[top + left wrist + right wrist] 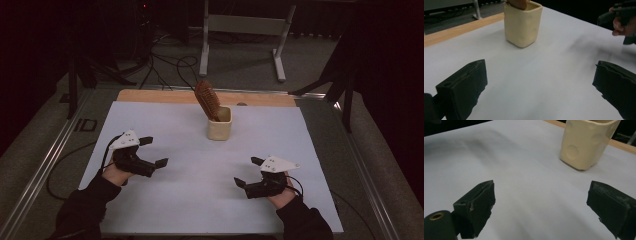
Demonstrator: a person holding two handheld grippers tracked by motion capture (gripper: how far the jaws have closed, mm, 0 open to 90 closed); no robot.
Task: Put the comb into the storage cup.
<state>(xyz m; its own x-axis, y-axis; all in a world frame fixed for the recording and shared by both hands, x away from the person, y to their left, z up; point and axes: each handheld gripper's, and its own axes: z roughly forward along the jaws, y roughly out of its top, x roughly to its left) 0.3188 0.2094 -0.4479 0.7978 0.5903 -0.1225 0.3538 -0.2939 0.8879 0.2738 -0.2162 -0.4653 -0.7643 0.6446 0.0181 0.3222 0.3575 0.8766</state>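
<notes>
both my left gripper [154, 152] and right gripper [248, 171] rest wide open and empty low in the frame, flanking the cream cup [219, 123] at upper centre, its hairbrush [207, 99] tilting up-left, about equally near either hand.

The left hand-held gripper [539, 82] looks out low over the desk [544, 75], its two black jaws standing wide apart with nothing but bare white surface between them. Ahead and a little left of centre stands a cream cup [522, 23] with shallow round dimples in its wall — upright, well clear of both jaws. Something brown [517, 3] pokes out of its mouth, cut off by the top edge. A strip of bare wood [461, 31] runs along the far side of the white sheet. At the upper right, the person's other hand [622, 26] grips the right hand-held gripper [616, 15] — too cropped to tell how its jaws stand.
</notes>
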